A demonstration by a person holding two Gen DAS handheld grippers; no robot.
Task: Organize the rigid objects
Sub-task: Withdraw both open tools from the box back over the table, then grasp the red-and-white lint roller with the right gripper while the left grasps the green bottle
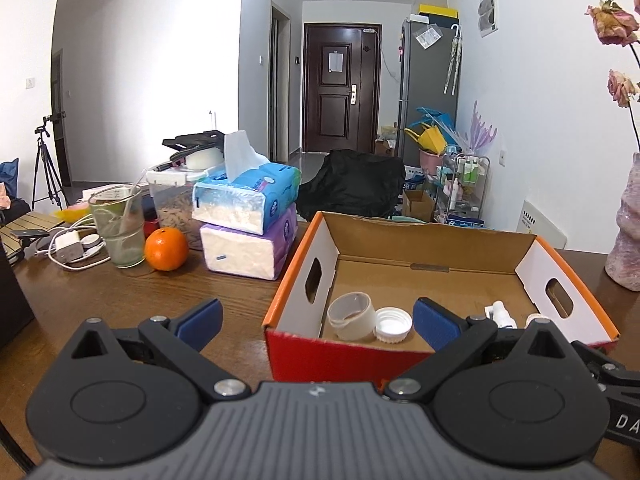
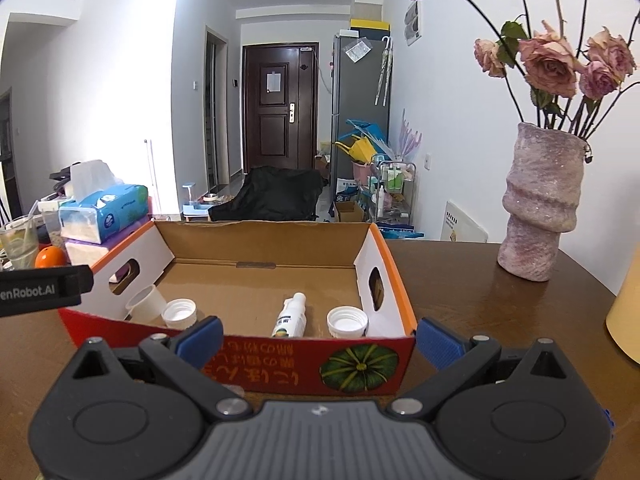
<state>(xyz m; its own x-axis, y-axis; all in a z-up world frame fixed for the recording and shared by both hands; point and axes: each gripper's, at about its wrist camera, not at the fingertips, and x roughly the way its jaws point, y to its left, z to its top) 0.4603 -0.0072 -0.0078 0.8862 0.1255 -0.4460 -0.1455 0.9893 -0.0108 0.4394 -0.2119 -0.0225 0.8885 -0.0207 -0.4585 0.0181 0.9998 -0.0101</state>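
right gripper (image 2: 318,336) hovering at the box's near wall, jaws spread, empty | left gripper (image 1: 318,318) likewise gaping, holding nothing | cardboard box (image 2: 256,240) serving as collection bin: small bottle (image 2: 290,316), white caps (image 2: 346,320) and cup (image 2: 146,302) lying inside | likely seeking further pieces

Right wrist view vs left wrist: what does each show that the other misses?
Only the right wrist view shows the box's pumpkin-printed red front, the second white cap near the box's right wall, the whole spray bottle, and the full vase of dried roses.

Only the left wrist view shows the whole orange, the charger and cables, and the tripod.

Both show the cardboard box, the beige cup on its side beside a white cap, the stacked tissue packs, and open, empty grippers: left gripper, right gripper.
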